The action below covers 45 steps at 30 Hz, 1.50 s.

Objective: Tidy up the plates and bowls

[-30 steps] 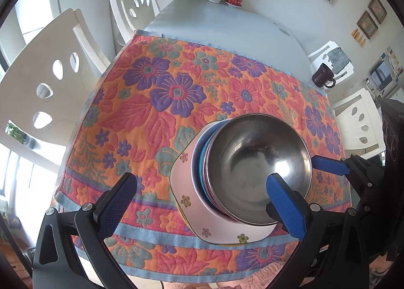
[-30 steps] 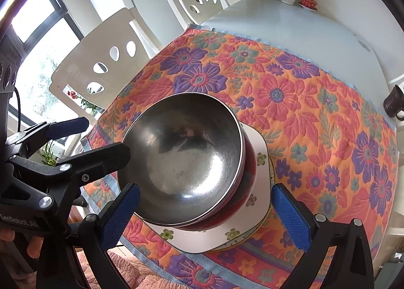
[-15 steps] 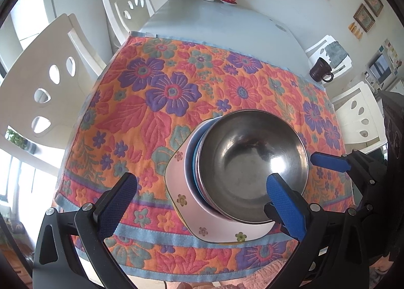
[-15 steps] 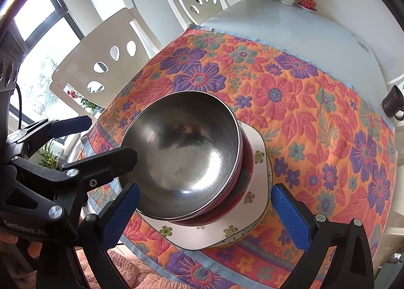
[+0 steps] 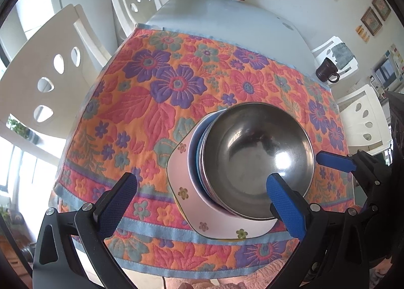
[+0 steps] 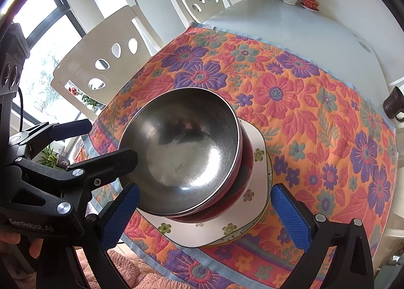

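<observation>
Slightly nearer: shiny steel bowl (image 5: 257, 162) topmost

A steel bowl (image 6: 184, 150) is nested upright, slightly tilted, in a red bowl (image 6: 242, 177); a blue rim (image 5: 193, 147) is seen beneath. The stack is set on a white flowered plate (image 6: 255, 203) near the counter's front edge.

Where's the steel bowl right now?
The steel bowl tops a stack of bowls on the flowered plate, near the front edge of the floral cloth, low and centre in the right wrist view, right of centre in the left.
</observation>
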Each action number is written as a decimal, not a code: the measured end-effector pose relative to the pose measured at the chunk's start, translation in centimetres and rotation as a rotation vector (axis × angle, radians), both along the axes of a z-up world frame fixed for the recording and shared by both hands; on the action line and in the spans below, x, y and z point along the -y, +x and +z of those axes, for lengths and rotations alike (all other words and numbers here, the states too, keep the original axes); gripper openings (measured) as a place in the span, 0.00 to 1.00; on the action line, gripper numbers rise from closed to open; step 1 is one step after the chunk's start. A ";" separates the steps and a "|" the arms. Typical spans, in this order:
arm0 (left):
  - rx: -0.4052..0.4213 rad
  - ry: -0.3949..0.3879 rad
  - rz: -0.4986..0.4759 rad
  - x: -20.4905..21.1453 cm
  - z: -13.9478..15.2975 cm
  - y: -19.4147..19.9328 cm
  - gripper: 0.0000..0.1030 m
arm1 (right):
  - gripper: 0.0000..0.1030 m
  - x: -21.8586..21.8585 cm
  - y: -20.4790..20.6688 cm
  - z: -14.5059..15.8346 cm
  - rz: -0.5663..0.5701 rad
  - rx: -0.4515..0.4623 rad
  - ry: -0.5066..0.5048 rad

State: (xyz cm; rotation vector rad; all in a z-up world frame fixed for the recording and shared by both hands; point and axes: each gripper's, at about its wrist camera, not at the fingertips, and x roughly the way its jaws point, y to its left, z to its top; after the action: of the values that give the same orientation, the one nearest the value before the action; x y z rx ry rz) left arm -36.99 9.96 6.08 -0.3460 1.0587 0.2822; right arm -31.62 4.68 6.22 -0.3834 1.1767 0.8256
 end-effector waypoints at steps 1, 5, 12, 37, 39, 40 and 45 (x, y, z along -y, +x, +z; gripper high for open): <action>0.000 -0.004 0.004 0.0 0.0 0.0 0.99 | 1.00 0.1 0.0 0.0 0.000 0.000 0.000; -0.002 -0.011 0.020 -0.1 -0.1 -0.1 0.99 | 1.00 0.5 0.3 -0.1 0.003 -0.005 0.001; -0.004 -0.013 0.046 -0.2 -0.2 -0.2 0.99 | 1.00 0.7 0.3 0.0 0.018 0.000 0.007; -0.013 0.028 0.076 0.3 0.1 -0.4 0.99 | 1.00 0.7 0.3 0.4 0.058 0.012 0.027; -0.013 0.030 0.074 0.4 0.2 -0.4 0.99 | 1.00 0.7 0.3 0.4 0.058 0.011 0.027; -0.011 0.034 0.075 0.5 0.3 -0.4 0.99 | 1.00 0.7 0.3 0.4 0.058 0.010 0.027; -0.015 0.033 0.076 0.7 0.2 -0.2 0.99 | 1.00 0.9 0.3 0.4 0.057 0.014 0.027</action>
State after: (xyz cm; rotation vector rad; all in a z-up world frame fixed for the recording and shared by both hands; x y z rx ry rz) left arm -37.23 9.26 6.32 -0.3552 1.0558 0.3709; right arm -31.31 3.77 6.62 -0.4014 1.1447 0.8868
